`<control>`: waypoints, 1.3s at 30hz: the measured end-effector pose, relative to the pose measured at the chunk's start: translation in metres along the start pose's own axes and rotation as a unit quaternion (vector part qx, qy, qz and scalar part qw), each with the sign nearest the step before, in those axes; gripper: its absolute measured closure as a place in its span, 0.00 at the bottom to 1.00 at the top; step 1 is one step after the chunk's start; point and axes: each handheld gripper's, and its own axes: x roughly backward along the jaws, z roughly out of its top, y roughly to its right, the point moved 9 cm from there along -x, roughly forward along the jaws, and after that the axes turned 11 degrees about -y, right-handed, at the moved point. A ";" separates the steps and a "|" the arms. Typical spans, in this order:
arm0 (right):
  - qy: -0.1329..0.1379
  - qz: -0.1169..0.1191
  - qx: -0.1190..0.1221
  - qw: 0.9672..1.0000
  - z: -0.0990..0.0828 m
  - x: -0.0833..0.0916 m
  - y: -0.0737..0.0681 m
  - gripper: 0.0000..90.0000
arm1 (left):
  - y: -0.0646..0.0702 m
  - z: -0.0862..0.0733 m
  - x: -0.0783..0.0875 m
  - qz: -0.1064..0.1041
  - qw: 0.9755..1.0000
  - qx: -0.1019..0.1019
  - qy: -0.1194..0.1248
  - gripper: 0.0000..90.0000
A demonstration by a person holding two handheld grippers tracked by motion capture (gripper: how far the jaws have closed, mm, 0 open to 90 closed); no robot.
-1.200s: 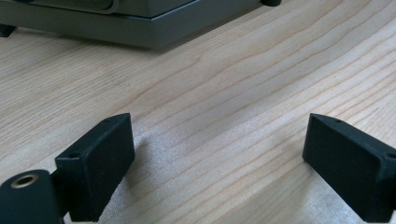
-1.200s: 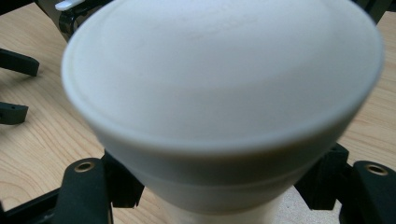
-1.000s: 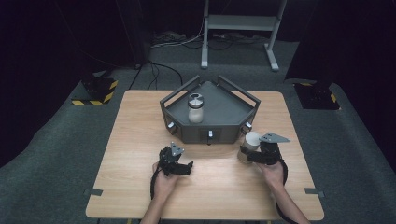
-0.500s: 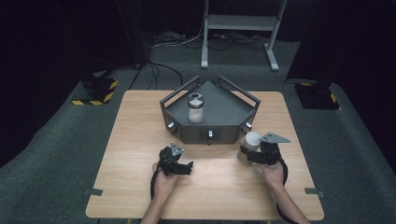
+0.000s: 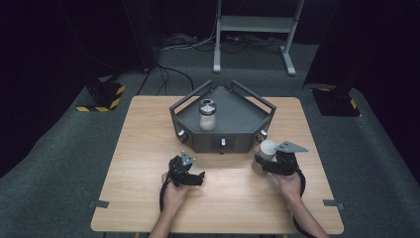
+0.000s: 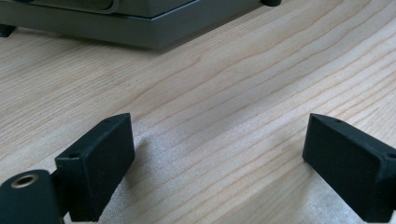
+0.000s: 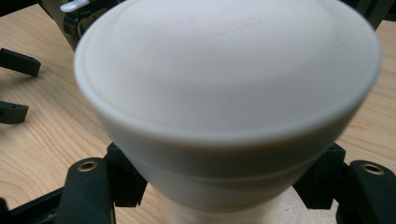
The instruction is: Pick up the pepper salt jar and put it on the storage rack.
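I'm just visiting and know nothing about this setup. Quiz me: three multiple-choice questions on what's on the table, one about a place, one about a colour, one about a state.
1. Where does the glass jar stand?
A. Inside the grey tray
B. On the bare wood
C. On the floor

2. What colour is the cup in the right gripper?
A. Red
B. White
C. Green

3. How are the left gripper jaws?
A. Clamped on the jar
C. Apart, holding nothing
B. Shut together

Answers: 1 A, the high view shows tray walls around it. 2 B, the right gripper view shows white. 3 C, bare wood shows between the jaws.
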 end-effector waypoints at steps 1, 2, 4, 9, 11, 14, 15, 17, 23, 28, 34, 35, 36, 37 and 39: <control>0.000 0.000 0.001 1.000 0.000 0.000 0.000 0.36 | 0.000 0.000 0.000 0.000 1.000 0.000 0.000 0.10; 0.000 0.000 0.001 1.000 0.000 0.000 0.000 0.36 | 0.000 0.000 0.000 0.000 1.000 0.000 0.000 0.10; 0.000 0.000 0.002 1.000 0.000 0.000 0.000 0.36 | 0.000 0.000 0.000 0.000 1.000 0.000 0.000 0.10; 0.001 0.000 0.003 1.000 0.000 0.000 0.000 0.37 | 0.000 0.000 0.000 0.000 1.000 0.000 0.000 0.10; 0.001 0.000 0.004 1.000 0.000 0.000 0.001 0.37 | 0.000 0.000 0.000 0.000 1.000 0.000 0.000 0.10; 0.001 0.001 0.004 1.000 0.001 0.000 0.001 0.37 | 0.000 0.000 0.000 0.000 1.000 0.000 0.000 0.10; 0.001 0.002 0.003 1.000 0.001 0.000 0.002 0.37 | 0.000 0.000 0.000 0.000 1.000 0.000 0.000 0.10; 0.002 0.002 0.003 1.000 0.001 0.001 0.002 0.37 | 0.000 0.000 0.000 0.000 1.000 -0.001 -0.001 0.10; 0.004 0.004 0.004 1.000 0.003 0.002 0.002 0.37 | 0.000 0.000 0.000 0.000 1.000 0.000 0.000 0.10; 0.005 0.006 0.009 1.000 0.006 0.005 0.002 0.37 | 0.000 0.000 0.000 0.000 1.000 -0.001 -0.001 0.10; 0.004 0.010 0.013 1.000 0.011 0.009 0.002 0.37 | 0.000 0.000 0.000 0.000 1.000 0.000 0.000 0.10; 0.005 0.011 0.012 1.000 0.012 0.010 0.002 0.37 | 0.000 0.000 0.000 0.000 1.000 0.000 0.000 0.10; 0.006 0.011 0.011 1.000 0.013 0.011 0.003 0.37 | 0.000 0.000 0.000 0.000 1.000 0.000 0.000 0.10; 0.006 0.011 0.012 1.000 0.013 0.011 0.003 0.37 | 0.000 0.000 0.000 0.000 1.000 0.000 0.000 0.10; 0.005 0.012 0.013 1.000 0.015 0.013 0.003 0.37 | 0.000 0.000 0.000 0.000 1.000 0.000 0.000 0.10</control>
